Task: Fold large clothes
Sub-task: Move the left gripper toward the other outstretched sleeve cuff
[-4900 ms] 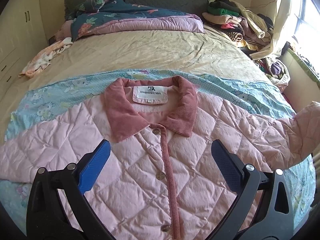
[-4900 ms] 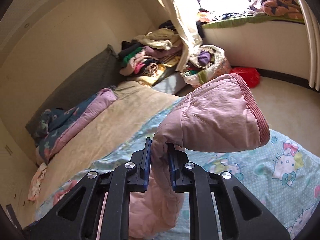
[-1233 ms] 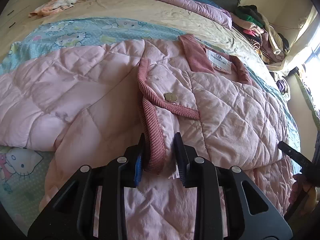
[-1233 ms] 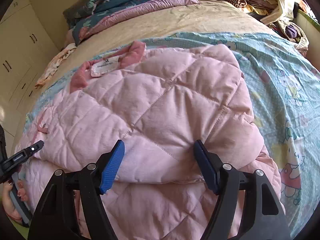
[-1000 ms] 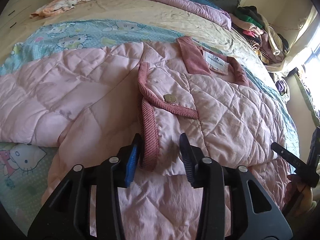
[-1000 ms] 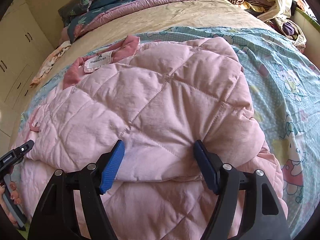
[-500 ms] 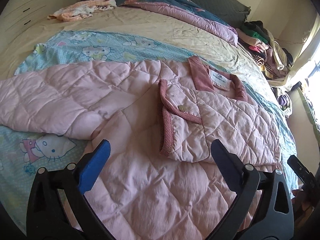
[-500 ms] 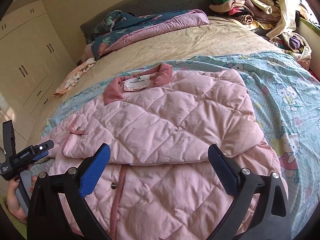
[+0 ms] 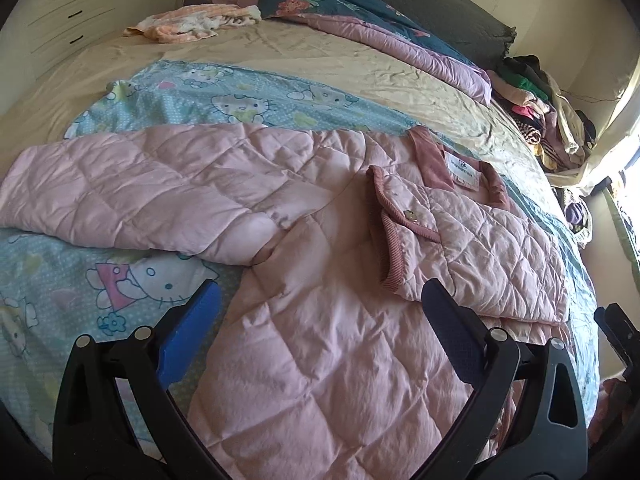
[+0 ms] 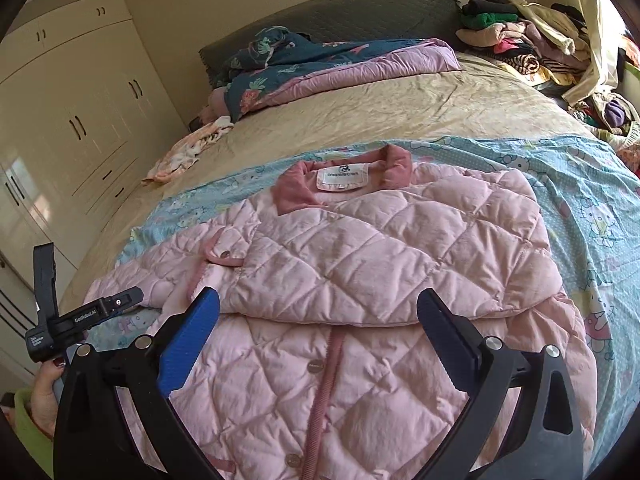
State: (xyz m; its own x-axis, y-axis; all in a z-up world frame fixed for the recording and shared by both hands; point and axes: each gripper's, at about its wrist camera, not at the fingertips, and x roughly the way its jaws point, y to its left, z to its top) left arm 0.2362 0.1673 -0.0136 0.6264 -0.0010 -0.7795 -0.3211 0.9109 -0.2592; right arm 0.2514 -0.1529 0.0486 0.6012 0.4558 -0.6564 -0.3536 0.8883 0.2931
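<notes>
The left gripper (image 9: pixel 318 312) has its fingers (image 9: pixel 188 332) spread as wide as they go, with nothing between them; they hang above the lower front of the pink quilted jacket (image 9: pixel 320 340). The right gripper (image 10: pixel 318 316) is likewise fully spread and holds nothing, poised over the jacket's buttoned front placket (image 10: pixel 324 380).

In the left wrist view, one sleeve (image 9: pixel 132 192) lies stretched flat toward 9 o'clock. The other sleeve (image 9: pixel 472 248) is folded across the chest, toward 2 o'clock from the fingers, its ribbed cuff (image 9: pixel 390 236) lying on the front panel. At 1 o'clock the darker pink collar (image 9: pixel 432 160) frames a white label (image 9: pixel 460 168).

The jacket lies front-up on a light blue cartoon-cat sheet (image 9: pixel 224 96), which is spread across the near part of the bed (image 9: pixel 320 56). Farther up the bed, toward 12 o'clock, a floral quilt (image 9: pixel 344 4) is bunched by the dark headboard (image 10: pixel 360 12), and a small peach-and-white cloth (image 9: pixel 192 24) lies at 11 o'clock. A heap of clothes (image 10: pixel 516 36) sits at 1 o'clock in the right wrist view, and cream wardrobes (image 10: pixel 76 112) stand at 10 o'clock.
</notes>
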